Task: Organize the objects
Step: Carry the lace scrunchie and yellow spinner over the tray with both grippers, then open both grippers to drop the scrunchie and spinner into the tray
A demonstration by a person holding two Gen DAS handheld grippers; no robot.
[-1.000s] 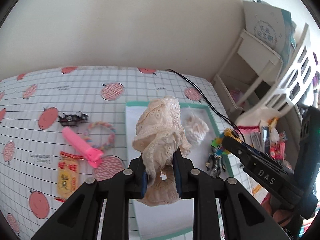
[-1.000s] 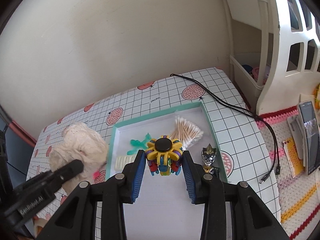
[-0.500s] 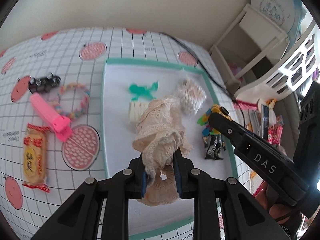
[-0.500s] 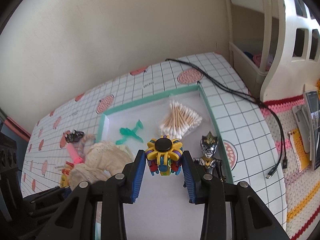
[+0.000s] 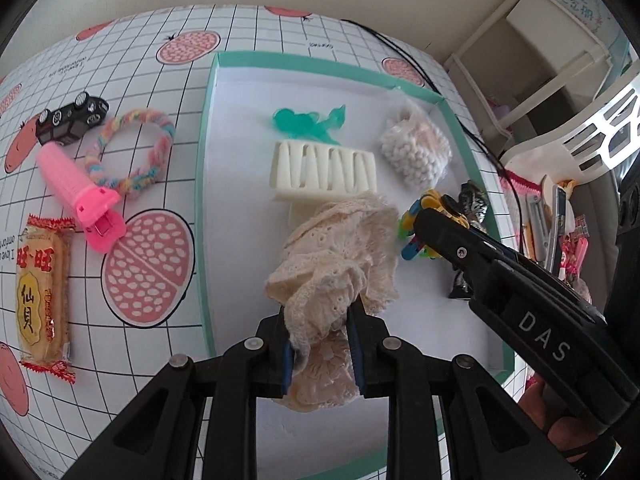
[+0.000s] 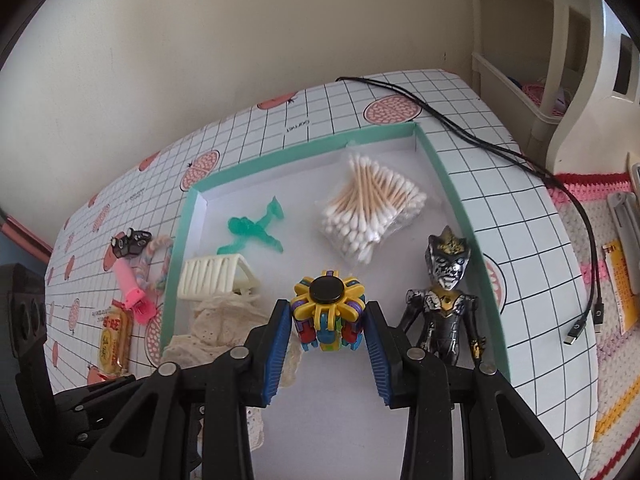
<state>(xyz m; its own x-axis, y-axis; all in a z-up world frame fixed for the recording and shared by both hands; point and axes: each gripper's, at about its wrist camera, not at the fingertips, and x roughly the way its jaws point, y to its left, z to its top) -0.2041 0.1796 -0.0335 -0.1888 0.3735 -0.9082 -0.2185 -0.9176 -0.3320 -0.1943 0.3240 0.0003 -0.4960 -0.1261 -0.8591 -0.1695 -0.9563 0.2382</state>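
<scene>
Pinching lace cloth, left gripper; right gripper clamping spinner toy.

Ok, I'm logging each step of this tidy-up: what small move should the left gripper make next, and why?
Probably open the left gripper and let go of the lace cloth. It is clamped on the cloth, which already hangs over the bare floor of the green-rimmed tray, just short of the cream comb piece.

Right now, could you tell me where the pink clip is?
In the left wrist view, the pink clip lies on the tablecloth left of the tray, between the toy car and snack packet.
</scene>
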